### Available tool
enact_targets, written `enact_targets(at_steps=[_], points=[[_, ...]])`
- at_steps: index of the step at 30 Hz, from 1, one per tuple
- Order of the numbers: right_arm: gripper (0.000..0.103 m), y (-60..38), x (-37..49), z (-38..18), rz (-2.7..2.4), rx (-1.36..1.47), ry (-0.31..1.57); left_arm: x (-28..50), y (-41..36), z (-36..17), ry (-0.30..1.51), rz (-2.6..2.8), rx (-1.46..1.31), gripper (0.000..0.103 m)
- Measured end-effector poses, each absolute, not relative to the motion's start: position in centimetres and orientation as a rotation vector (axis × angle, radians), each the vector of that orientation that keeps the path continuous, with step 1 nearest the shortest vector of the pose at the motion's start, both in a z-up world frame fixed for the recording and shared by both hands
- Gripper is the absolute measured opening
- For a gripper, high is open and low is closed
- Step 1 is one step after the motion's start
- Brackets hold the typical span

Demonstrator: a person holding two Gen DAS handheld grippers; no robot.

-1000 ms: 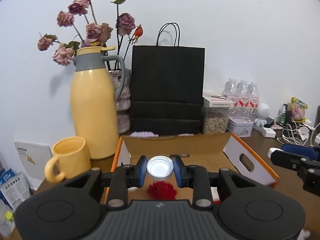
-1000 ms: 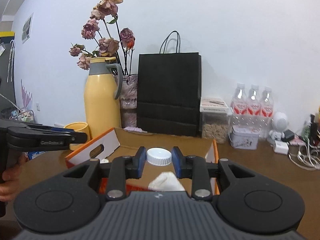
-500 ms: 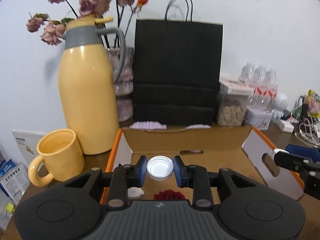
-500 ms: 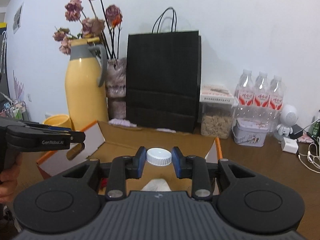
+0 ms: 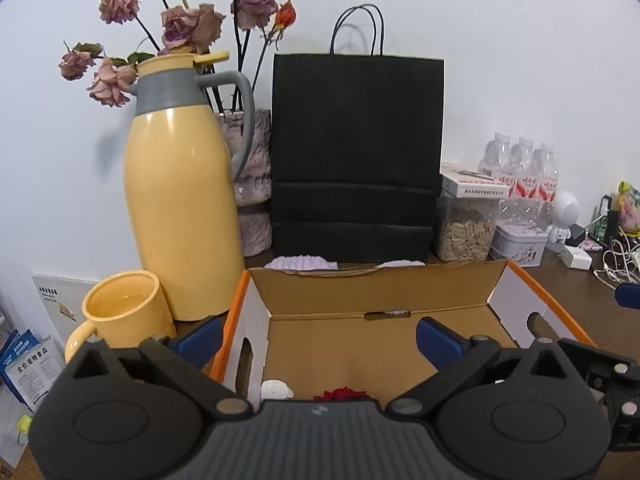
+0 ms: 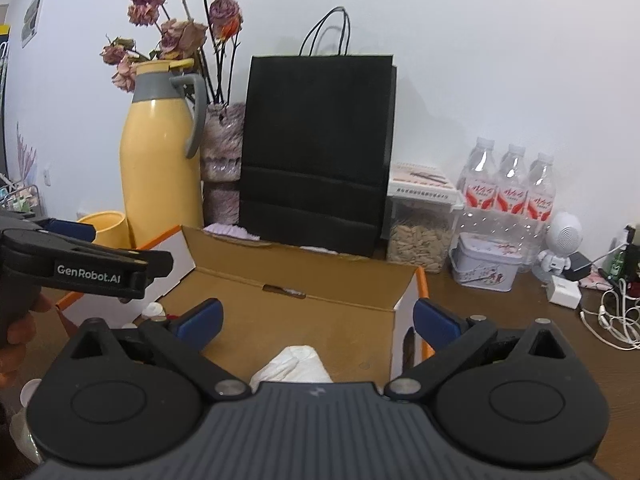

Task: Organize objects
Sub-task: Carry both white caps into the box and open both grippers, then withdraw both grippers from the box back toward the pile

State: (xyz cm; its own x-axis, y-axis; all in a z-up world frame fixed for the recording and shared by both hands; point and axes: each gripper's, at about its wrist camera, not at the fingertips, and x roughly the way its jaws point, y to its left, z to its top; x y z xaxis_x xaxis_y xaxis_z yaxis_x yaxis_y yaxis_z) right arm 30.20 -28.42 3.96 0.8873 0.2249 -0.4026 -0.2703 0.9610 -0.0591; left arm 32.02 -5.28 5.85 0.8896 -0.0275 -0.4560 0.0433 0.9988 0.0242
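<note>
Both grippers' fingers (image 5: 440, 342) newly apart, capless.

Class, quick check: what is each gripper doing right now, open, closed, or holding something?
Left gripper: open, fingers just spread wide, nothing between them, over the cardboard box.
Right gripper: open, fingers just spread wide, nothing held.

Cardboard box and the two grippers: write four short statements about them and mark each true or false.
1. The left gripper stands open with nothing between its jaws. True.
2. The right gripper clamps a white bottle cap. False: its jaws have just opened and are empty.
3. A red flower lies inside the cardboard box. True.
4. The yellow mug sits inside the box. False: it stands outside, beside the yellow thermos jug.
</note>
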Motion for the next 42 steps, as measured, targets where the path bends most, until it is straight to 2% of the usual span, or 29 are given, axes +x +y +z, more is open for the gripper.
enact_targets(at_steps=[13,23,35,42], points=[[0.103,-28.9,23.5,6.5,0.234,-0.110,0.273,25.8,-5.0,8.7,0.354,-0.080,0.011,0.103],[0.103,-28.7,17.6,7.5,0.231,-0.100,0.245,19.6,-3.4,9.4,0.340,-0.092,0.022,0.103],[0.103,-28.7,12.1,5.9,0.251,-0.065,0.259,12.4,-0.9,8.3,0.344,-0.090,0.025,0.103],[0.103,-29.6,9.8,3.1,0.240,-0.049,0.330,8.8,0.8,6.2,0.363,-0.080,0.038,0.103]])
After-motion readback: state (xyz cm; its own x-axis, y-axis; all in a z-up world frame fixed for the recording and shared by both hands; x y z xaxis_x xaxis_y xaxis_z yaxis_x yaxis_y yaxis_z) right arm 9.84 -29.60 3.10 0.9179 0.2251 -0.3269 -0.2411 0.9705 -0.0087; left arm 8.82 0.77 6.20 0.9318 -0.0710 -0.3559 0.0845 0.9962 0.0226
